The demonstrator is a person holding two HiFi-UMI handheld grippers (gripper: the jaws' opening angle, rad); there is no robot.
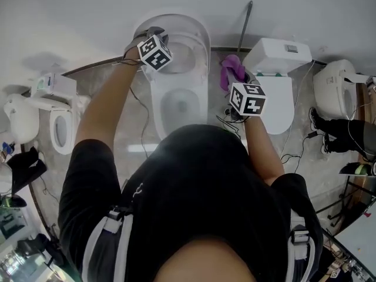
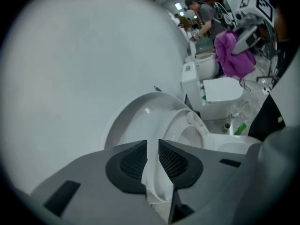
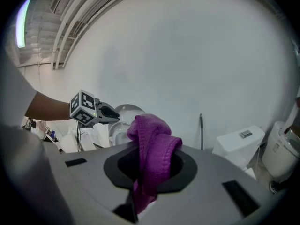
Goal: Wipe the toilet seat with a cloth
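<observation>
1. R fingers (image 3: 186, 167): clamped on the purple cloth (image 3: 152, 142). It bunches up above them and a tail hangs below.
2. L fingers (image 2: 174, 162): narrow gap, nothing gripped. A white edge of the toilet shows thru the gap; can't tell if the pads touch it.
3. Toilet seat (image 2: 190, 128): looks tipped up in front of the lid (image 2: 133, 121), both leaning toward the wall (image 1: 70, 16). Bowl (image 1: 179, 104) lies open below.
4. Key relation, head view: the seat lies left of the cloth and a bit farther out. L fingers are right at the seat/lid. R fingers w/ the cloth hang apart from it, over the gap between this toilet and the neighbour toilet (image 1: 276, 93). So the nearer hand has no cloth.
5. Seat's long axis in head view runs from the wall toward the person. Probably R has to swing left across to the ring, then stroke along its curve.
6. Stage, as I judge it: cloth not yet on the seat, wiping not begun. L fingers are placed to steady or lower the seat if needed.
</observation>
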